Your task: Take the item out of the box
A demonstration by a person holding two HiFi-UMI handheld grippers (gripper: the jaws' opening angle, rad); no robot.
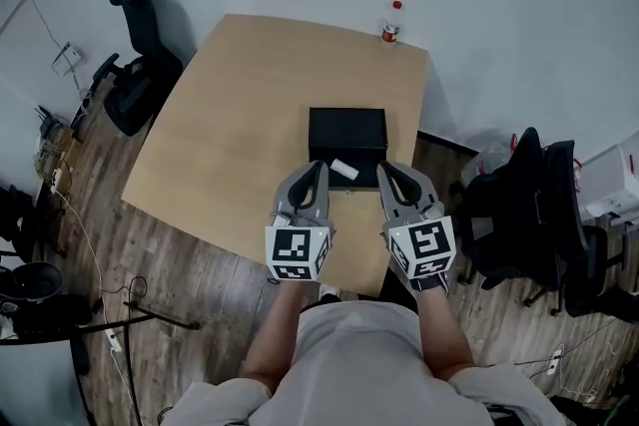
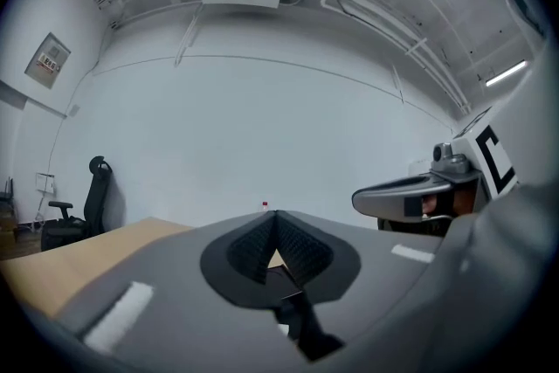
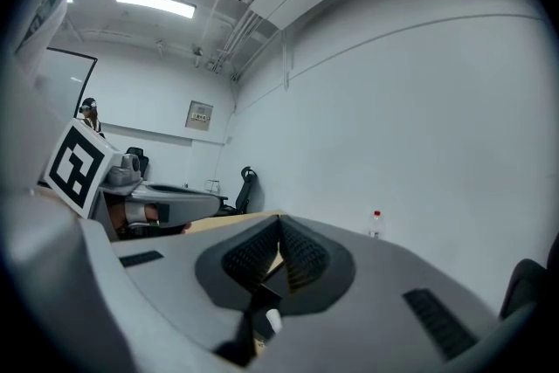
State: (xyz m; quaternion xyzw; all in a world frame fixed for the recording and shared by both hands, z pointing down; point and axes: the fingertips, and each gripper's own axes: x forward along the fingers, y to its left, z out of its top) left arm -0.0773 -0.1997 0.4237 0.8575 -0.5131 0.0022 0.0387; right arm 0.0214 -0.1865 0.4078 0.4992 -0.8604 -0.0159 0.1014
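A black box (image 1: 346,127) lies on the wooden table (image 1: 230,135). A small white item (image 1: 344,169) rests at the box's near edge, between the tips of both grippers; I cannot tell whether it is in the box or on the table. My left gripper (image 1: 319,166) points at the box's near left corner, jaws together and holding nothing. My right gripper (image 1: 383,168) points at the near right corner, also shut and empty. In the left gripper view the jaws (image 2: 276,214) meet at the tip. The right gripper view shows the same (image 3: 279,222), with a white bit (image 3: 272,321) below.
A plastic bottle with a red cap (image 1: 391,22) stands at the table's far edge. Black office chairs stand to the left (image 1: 138,65) and right (image 1: 534,205) of the table. Cables lie on the wooden floor (image 1: 115,304) at the left.
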